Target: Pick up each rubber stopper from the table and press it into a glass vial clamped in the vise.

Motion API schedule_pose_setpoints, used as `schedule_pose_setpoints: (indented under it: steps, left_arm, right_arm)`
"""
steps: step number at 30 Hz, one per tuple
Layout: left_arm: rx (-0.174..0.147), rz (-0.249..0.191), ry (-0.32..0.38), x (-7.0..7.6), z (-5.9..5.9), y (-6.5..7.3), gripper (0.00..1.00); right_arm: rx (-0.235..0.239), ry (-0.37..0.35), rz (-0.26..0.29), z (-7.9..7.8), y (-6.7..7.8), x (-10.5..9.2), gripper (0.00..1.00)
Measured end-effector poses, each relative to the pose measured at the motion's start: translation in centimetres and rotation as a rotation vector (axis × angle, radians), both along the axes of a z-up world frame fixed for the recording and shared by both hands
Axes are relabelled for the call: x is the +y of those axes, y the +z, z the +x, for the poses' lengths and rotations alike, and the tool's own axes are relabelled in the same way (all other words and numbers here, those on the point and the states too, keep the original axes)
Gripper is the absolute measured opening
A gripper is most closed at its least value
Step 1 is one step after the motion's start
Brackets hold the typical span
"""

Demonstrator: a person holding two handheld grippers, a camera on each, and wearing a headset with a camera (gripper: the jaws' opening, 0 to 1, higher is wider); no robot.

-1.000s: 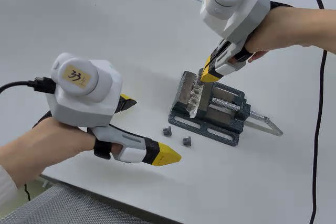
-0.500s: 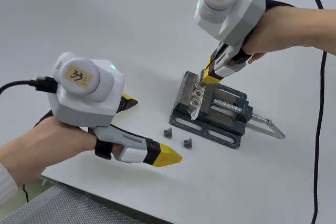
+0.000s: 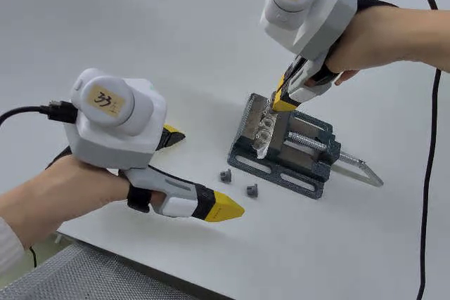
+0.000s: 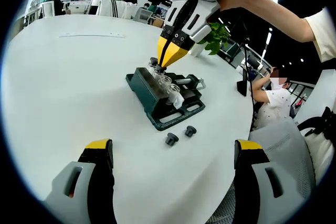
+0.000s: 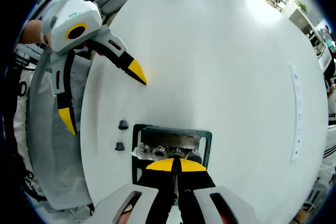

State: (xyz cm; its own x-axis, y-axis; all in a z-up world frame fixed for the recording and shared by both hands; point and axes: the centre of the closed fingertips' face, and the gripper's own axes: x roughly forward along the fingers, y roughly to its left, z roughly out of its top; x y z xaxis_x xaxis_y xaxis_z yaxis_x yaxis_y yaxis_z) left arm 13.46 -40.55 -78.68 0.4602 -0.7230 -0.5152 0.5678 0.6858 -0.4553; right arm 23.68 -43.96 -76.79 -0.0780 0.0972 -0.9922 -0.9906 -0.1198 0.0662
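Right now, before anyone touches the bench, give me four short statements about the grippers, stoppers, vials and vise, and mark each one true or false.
1. Two small grey rubber stoppers lie loose on the white table. True.
2. The left gripper is shut on a stopper. False: its jaws stand wide open and hold nothing.
3. The right gripper, jaws shut, points down at the clear glass vials in the dark metal vise. True.
4. The vise lies tipped on its side. False: it sits flat on its base.
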Motion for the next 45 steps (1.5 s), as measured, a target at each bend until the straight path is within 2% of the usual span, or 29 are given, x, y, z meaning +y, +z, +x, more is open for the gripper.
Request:
schedule_pose_setpoints:
  steps: [5, 8, 16, 23, 31, 35, 38, 45]
  left_arm:
    - [0.001, -0.005, 0.007, 0.1, 0.1, 0.0, 0.96]
    - [-0.001, -0.006, 0.009, 0.0, 0.2, 0.0, 0.96]
    - [-0.015, -0.003, 0.007, 0.1, 0.2, 0.5, 0.96]
    - [-0.031, 0.007, 0.003, 0.3, 0.5, 1.5, 0.96]
    - [-0.048, 0.015, -0.004, 0.2, 0.8, 1.8, 0.96]
    - [-0.048, 0.019, -0.004, 0.1, 0.7, 1.9, 0.96]
    - [-0.048, 0.019, -0.003, 0.2, 0.6, 1.9, 0.96]
    - [-0.046, 0.023, -0.008, 0.3, 0.5, 1.9, 0.96]
  right_arm:
    - [0.009, -0.014, 0.007, 0.1, -0.1, 0.0, 0.00]
    - [-0.014, 0.012, 0.000, -0.3, -0.1, 0.0, 0.00]
    - [-0.009, -0.021, 0.006, 0.2, -0.1, 0.0, 0.00]
    - [-0.019, -0.018, 0.048, 0.0, 0.1, -0.1, 0.00]
    - [-0.032, -0.003, 0.053, 0.1, 0.1, -0.1, 0.00]
    - [-0.028, -0.011, 0.069, 0.0, 0.2, -0.1, 0.00]
    - [-0.044, 0.011, 0.085, 0.0, 0.2, -0.1, 0.00]
    - [-0.041, -0.011, 0.102, -0.2, 0.3, -0.1, 0.00]
